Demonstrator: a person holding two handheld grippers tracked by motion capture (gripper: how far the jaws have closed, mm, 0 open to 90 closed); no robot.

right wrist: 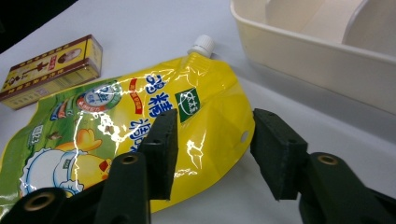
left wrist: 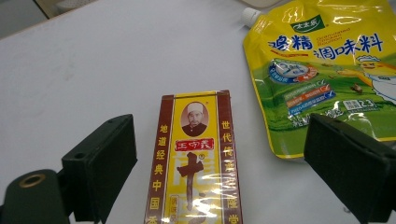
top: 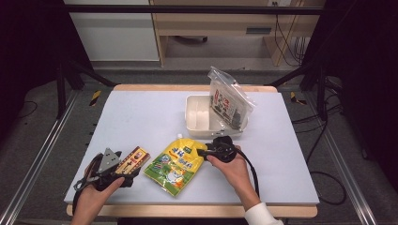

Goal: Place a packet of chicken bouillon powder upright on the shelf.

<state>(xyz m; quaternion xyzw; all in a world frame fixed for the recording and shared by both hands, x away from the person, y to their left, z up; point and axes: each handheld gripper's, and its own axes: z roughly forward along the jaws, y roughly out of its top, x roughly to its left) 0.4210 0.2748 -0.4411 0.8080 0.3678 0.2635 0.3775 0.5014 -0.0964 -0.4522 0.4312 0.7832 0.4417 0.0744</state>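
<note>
- The right gripper (right wrist: pixel 210 149) stands half open over the top corner of the yellow spouted pouch (right wrist: pixel 140 135); one jaw lies on the pouch face, the other just beyond its edge, and the pads do not press it.
- The pouch lies flat on the pale table (top: pixel 141 117), near the front edge, just in front of the cream tray (top: pixel 199 123).
- The left gripper (left wrist: pixel 219 154) is wide open, its jaws either side of the brown-and-yellow box (left wrist: pixel 196 158), clear of it.
- A clear bag (top: pixel 230 101) leans in the tray.

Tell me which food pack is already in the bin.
The clear zip bag with the red-and-dark label: it stands tilted in the white bin. The yellow spout pouch and the brown-and-yellow box lie on the table.
</note>
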